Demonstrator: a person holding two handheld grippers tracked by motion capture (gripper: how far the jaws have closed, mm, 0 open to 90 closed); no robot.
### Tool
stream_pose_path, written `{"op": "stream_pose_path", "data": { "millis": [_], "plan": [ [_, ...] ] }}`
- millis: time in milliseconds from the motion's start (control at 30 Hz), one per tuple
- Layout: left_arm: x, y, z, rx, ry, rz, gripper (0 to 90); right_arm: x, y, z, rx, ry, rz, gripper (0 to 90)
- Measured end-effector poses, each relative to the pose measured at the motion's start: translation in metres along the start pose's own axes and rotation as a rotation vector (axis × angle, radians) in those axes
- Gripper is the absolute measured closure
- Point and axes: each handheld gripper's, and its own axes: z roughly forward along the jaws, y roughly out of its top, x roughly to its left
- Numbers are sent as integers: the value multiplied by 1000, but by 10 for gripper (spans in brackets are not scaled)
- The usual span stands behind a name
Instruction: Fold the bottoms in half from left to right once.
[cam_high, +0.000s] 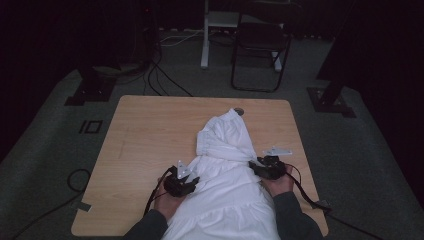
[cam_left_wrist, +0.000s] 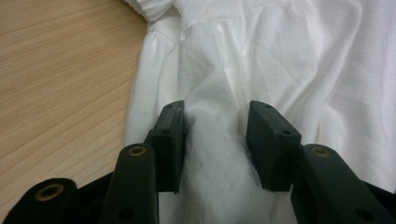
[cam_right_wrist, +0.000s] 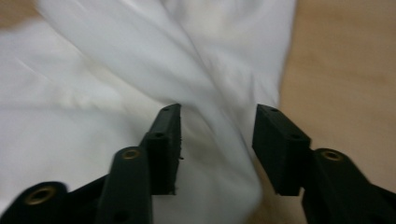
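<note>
White garment (cam_high: 227, 170), unlabelled, spread down the wooden table (cam_high: 150, 135) toward the near edge; left gripper (cam_left_wrist: 215, 135) parted astride a fabric ridge, right gripper (cam_right_wrist: 217, 140) released over cloth.

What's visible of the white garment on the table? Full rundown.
The white gathered fabric garment looks like thin, soft cotton with ruffled seams. It lies crumpled on the light wooden table, running from the near edge toward the far right. The left claw and right claw each straddle a raised fold, jaws apart, not pinching it.
</note>
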Motion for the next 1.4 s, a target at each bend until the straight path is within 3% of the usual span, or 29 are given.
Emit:
{"op": "stream_pose_path", "data": {
  "millis": [133, 267, 333, 433, 500, 567, 600, 667, 733, 767, 900, 967, 1033, 1133, 1267, 1333, 1400],
  "plan": [
    [-1, 0, 0, -2, 7, 5, 575, 14, 22, -1, -57, 42, -56, 496],
    [-1, 0, 0, -3, 8, 6, 575, 37, 42, 9, -69, 125, -147, 674],
    [-1, 0, 0, -3, 10, 11, 575, 48, 49, 19, -58, 140, -195, 681],
    [-2, 0, 0, -4, 14, 15, 575, 58, 57, 37, -43, 160, -228, 564],
    [-3, 0, 0, -4, 17, 19, 576, 61, 60, 50, 2, 182, -242, 450],
    [-3, 0, 0, -5, 18, 17, 576, 63, 60, 61, 35, 170, -262, 409],
    [-3, 0, 0, -5, 18, 17, 576, 63, 60, 66, 52, 163, -267, 461],
    [-4, -1, -1, -6, 21, 17, 577, 59, 63, 68, 57, 127, -277, 672],
    [-6, -1, -1, -6, 25, 22, 578, 45, 70, 63, -2, 131, -192, 828],
    [-7, -2, -2, -7, 25, 22, 578, 37, 75, 58, -30, 106, -143, 871],
    [-12, -6, -6, -6, 20, 18, 578, -4, 90, 43, -97, -77, -27, 886],
    [-16, -9, -10, -8, 24, 29, 579, -28, 91, 42, -99, -120, 61, 886],
    [-20, -12, -12, -9, 34, 40, 579, -46, 85, 46, -68, -122, 119, 884],
    [-23, -13, -13, -12, 44, 43, 578, -53, 74, 57, -44, -94, 115, 846],
    [-19, -12, -14, -3, 22, 25, 575, -50, 64, 68, -19, -21, 101, 658],
    [-15, -6, -14, 15, 7, 6, 549, -49, 61, 69, -10, -1, 93, 640],
    [-11, 6, -18, -7, 24, 13, 542, -48, 59, 70, -2, 7, 81, 646]
  ]
}}
